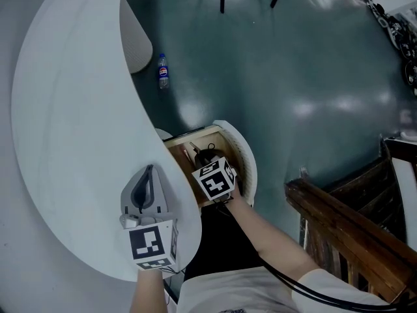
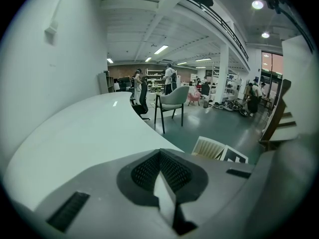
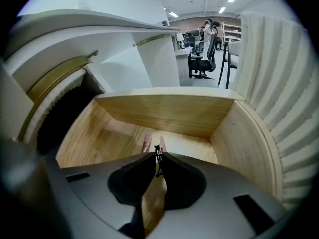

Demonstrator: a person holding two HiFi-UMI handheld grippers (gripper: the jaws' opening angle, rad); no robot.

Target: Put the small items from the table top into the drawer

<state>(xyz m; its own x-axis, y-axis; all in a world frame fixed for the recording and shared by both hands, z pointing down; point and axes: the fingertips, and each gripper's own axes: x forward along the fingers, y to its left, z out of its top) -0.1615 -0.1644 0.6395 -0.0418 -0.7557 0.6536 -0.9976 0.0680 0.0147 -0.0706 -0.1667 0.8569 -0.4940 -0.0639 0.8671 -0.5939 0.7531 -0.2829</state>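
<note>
Left tool (image 1: 148, 172) hangs pinched shut, empty, over the tabletop (image 1: 71, 109). Right tool (image 3: 157, 153) is down inside the drawer (image 3: 164, 114), jaws narrow on a small item (image 3: 146, 144) whose pink prongs point ahead toward the back wall. Letting go looks next.

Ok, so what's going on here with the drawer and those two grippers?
A person is putting small things into the open wooden drawer of a white curved table. The right gripper points down into the drawer, its jaws nearly together on a thin dark item that I can't identify. Two pinkish strips show just beyond its tips, low in the drawer. The left gripper sits over the table top, jaws shut with nothing between them.
</note>
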